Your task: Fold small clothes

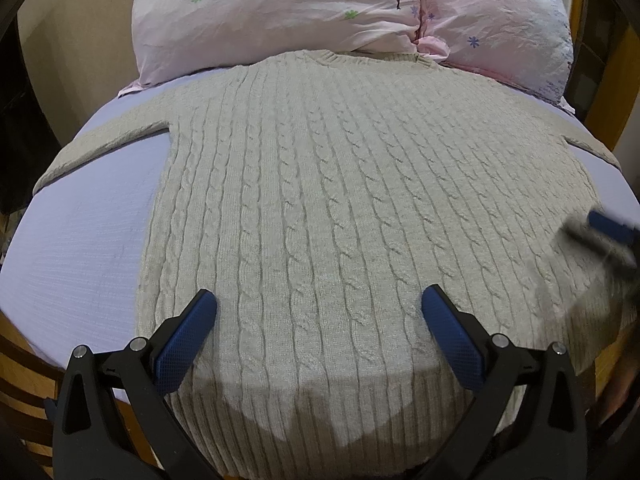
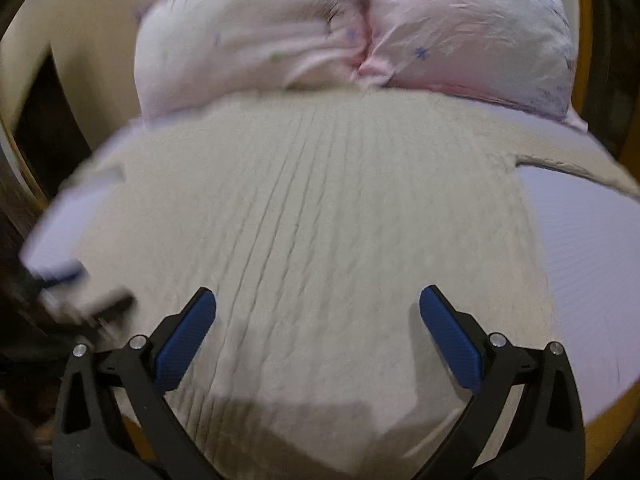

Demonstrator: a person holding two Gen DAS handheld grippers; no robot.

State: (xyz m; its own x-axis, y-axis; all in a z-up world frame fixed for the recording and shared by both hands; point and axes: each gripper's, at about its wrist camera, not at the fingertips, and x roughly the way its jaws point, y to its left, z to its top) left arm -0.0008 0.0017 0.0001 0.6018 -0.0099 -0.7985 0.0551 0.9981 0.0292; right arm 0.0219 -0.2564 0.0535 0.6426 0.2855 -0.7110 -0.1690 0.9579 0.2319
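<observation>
A beige cable-knit sweater (image 1: 320, 200) lies flat on a lilac sheet, neck away from me, hem near me, sleeves spread to both sides. My left gripper (image 1: 319, 304) is open and empty, hovering above the lower left part of the sweater. My right gripper (image 2: 318, 304) is open and empty above the lower right part of the sweater (image 2: 312, 220); its view is blurred by motion. The right gripper shows blurred at the right edge of the left wrist view (image 1: 608, 236). The left gripper shows blurred at the left of the right wrist view (image 2: 72, 288).
A pink floral pillow (image 1: 320, 12) lies just beyond the sweater's collar. The lilac sheet (image 1: 80, 248) shows bare left of the sweater and right of it (image 2: 584, 264). Wooden bed frame edges (image 1: 24, 384) run along the near side.
</observation>
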